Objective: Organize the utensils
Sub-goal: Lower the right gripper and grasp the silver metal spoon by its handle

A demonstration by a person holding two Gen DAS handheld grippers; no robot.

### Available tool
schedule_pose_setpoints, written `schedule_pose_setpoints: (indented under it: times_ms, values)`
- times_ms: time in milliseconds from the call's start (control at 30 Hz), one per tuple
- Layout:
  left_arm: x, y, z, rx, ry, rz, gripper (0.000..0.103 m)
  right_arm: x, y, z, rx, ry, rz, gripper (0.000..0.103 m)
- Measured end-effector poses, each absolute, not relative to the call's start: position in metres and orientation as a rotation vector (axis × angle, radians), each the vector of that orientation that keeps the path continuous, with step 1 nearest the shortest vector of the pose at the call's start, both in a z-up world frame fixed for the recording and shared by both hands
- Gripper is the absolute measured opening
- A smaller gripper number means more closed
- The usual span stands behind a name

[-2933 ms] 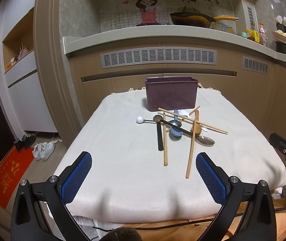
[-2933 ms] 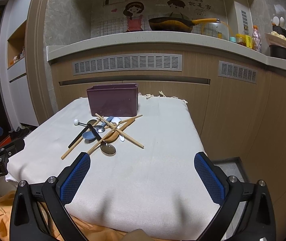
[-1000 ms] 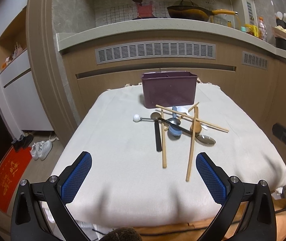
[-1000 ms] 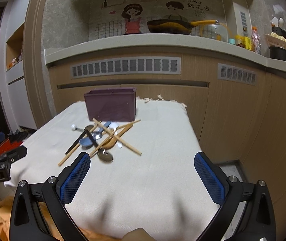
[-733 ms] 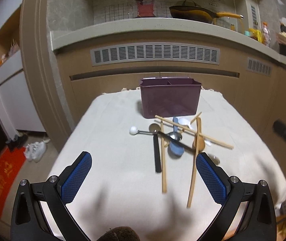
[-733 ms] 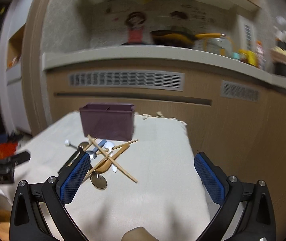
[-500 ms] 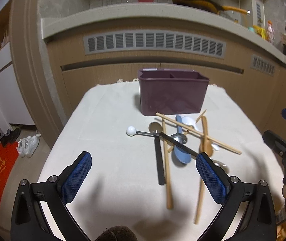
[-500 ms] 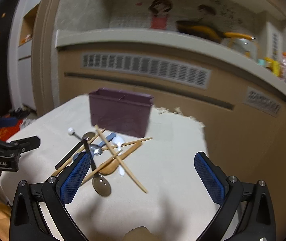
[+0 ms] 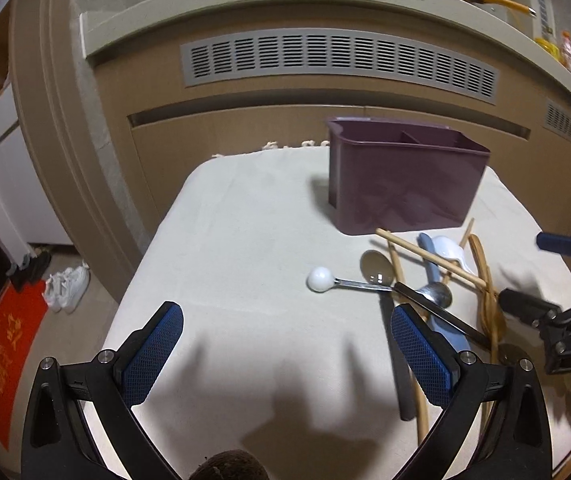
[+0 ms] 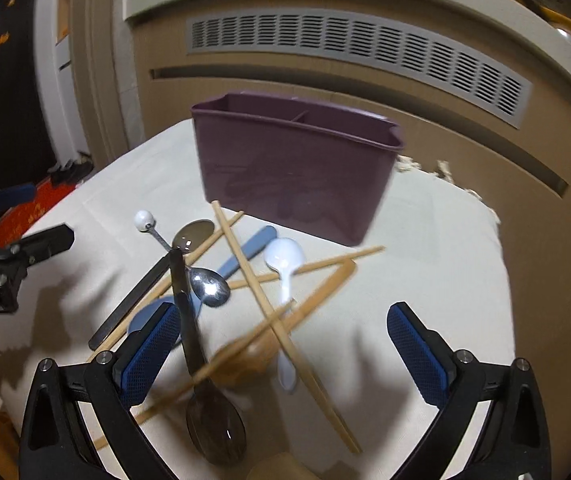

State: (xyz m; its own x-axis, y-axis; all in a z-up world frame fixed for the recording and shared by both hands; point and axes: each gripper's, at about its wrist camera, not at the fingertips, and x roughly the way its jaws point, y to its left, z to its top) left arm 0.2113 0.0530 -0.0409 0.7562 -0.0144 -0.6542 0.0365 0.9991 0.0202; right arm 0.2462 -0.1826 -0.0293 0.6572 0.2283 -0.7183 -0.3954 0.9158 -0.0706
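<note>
A purple two-compartment caddy (image 9: 401,184) (image 10: 297,184) stands upright at the back of the cloth-covered table. In front of it lies a crossed pile: wooden chopsticks (image 10: 261,292), a white plastic spoon (image 10: 285,258), a blue spoon (image 10: 245,256), a ball-ended metal spoon (image 9: 320,279) (image 10: 205,280), a dark spoon (image 10: 213,420) and a blurred wooden spoon (image 10: 253,356). My right gripper (image 10: 283,316) (image 9: 541,276) hovers over the pile. Its jaws are wide and closing, and the pads touch nothing. My left gripper (image 9: 285,320) (image 10: 31,216) stands open over bare cloth, left of the pile.
The white cloth (image 9: 225,240) ends at table edges on the left and front. Wooden cabinets with grey vents (image 9: 337,60) run close behind. Shoes (image 9: 67,286) and a red mat (image 9: 1,364) lie on the floor at the left.
Both grippers have moved forward and lower toward the pile. The right one has swung over the utensils and rolled, so the caddy looks larger and tilted.
</note>
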Motion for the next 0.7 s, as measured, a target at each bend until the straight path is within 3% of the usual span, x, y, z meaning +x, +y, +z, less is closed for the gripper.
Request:
schedule_pose_setpoints:
  times_ms: [67, 100, 167, 267, 500, 567, 700]
  values:
    - [0.214, 0.056, -0.043, 0.025, 0.719, -0.03, 0.103, 0.249, -0.17, -0.034, -0.262, 0.794, 0.415, 0.076]
    - [0.217, 0.058, -0.045, 0.022, 0.722, -0.029, 0.103, 0.252, -0.165, -0.036, -0.274, 0.807, 0.438, 0.07]
    - [0.22, 0.06, -0.047, 0.021, 0.727, -0.028, 0.103, 0.254, -0.154, -0.043, -0.288, 0.85, 0.502, 0.045]
    - [0.225, 0.062, -0.051, 0.014, 0.74, -0.029, 0.103, 0.253, -0.142, -0.051, -0.309, 0.907, 0.572, 0.022]
    - [0.226, 0.064, -0.058, -0.02, 0.763, -0.048, 0.103, 0.25, -0.138, -0.064, -0.297, 0.967, 0.608, 0.022]
    - [0.226, 0.063, -0.058, -0.023, 0.767, -0.052, 0.103, 0.251, -0.137, -0.066, -0.278, 0.98, 0.609, 0.014]
    - [0.224, 0.061, -0.056, -0.032, 0.783, -0.066, 0.103, 0.253, -0.141, -0.061, -0.253, 0.989, 0.618, 0.012]
